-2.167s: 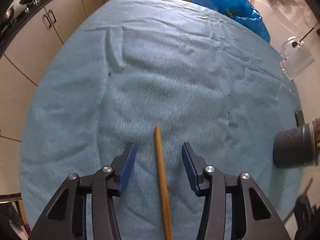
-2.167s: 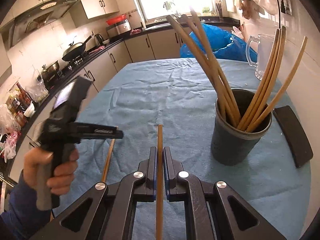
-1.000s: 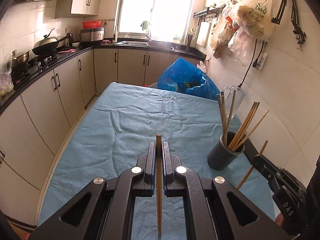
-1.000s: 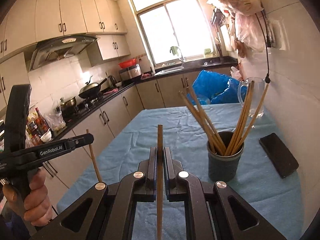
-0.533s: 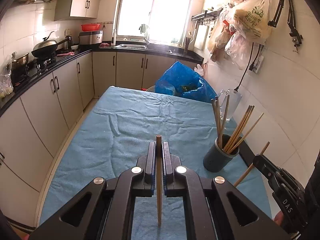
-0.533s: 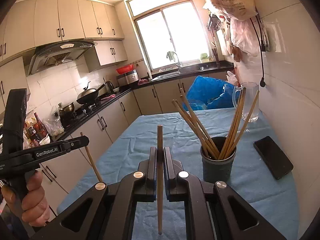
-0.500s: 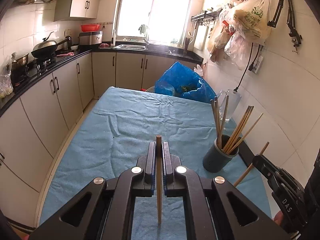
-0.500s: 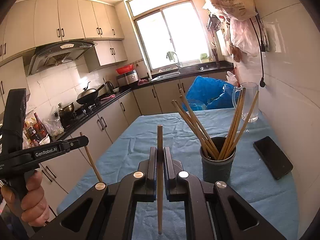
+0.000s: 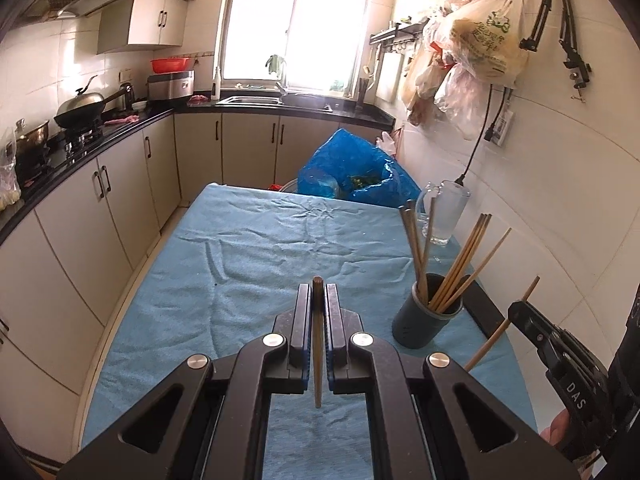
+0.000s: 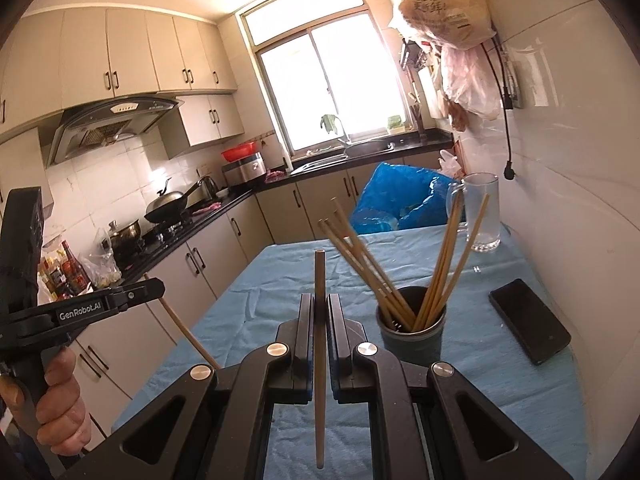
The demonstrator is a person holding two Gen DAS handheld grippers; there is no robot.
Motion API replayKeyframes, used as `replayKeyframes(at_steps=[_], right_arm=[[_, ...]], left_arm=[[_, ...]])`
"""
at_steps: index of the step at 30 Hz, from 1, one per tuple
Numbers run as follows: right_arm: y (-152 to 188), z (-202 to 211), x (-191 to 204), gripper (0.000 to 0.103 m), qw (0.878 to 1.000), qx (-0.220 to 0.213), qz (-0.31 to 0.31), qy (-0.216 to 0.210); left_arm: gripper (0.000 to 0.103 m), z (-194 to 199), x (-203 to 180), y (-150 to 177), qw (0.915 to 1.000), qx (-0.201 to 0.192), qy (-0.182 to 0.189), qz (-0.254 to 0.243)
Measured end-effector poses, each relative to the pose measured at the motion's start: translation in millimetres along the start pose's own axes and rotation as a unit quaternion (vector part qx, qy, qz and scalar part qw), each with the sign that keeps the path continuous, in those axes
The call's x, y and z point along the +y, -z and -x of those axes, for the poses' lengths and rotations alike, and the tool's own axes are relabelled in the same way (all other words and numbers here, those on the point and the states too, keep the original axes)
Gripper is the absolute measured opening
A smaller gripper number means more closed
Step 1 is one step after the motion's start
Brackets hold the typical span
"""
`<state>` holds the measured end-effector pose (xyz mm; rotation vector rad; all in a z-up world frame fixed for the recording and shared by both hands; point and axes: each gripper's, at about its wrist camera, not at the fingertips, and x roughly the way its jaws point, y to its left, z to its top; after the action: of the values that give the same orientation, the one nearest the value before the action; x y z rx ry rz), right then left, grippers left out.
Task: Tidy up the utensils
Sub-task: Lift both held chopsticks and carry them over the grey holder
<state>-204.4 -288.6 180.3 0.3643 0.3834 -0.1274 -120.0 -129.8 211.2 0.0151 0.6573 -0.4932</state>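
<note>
Left gripper [image 9: 317, 300]: clamped on one chopstick [image 9: 317, 344], lifted clear of the blue cloth [image 9: 240, 264] where it lay moments ago. Right gripper [image 10: 319, 312]: clamped on a second chopstick [image 10: 319, 360], held above the table. Holder cup [image 10: 411, 336]: on the cloth to the right, holding the other chopsticks; both likely go there next

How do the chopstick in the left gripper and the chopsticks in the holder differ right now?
The chopstick in the left gripper is single, clamped between shut jaws above the blue cloth. The chopsticks in the holder are a loose bunch, fanned out and leaning on the rim of the dark holder, which stands on the cloth. Both look like plain wood.
</note>
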Motion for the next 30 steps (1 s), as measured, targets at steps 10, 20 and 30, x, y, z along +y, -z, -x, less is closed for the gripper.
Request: replayKeyframes(at_steps=[10, 20, 30], right_arm=[[-8, 15, -24, 0.006, 0.999, -0.021, -0.02, 0.018], [-15, 28, -43, 0.006, 0.998, -0.039, -0.034, 0.03], [-24, 34, -50, 0.006, 0.998, -0.047, -0.034, 0.037]], left_arm=[[0.005, 2, -22, -5, 0.9997, -0.001, 0.012, -0.021], [0.005, 0, -45, -10, 0.9989, -0.002, 0.028, -0.039], [0.005, -3, -68, -16, 0.9972, -0.003, 0.042, -0.062]])
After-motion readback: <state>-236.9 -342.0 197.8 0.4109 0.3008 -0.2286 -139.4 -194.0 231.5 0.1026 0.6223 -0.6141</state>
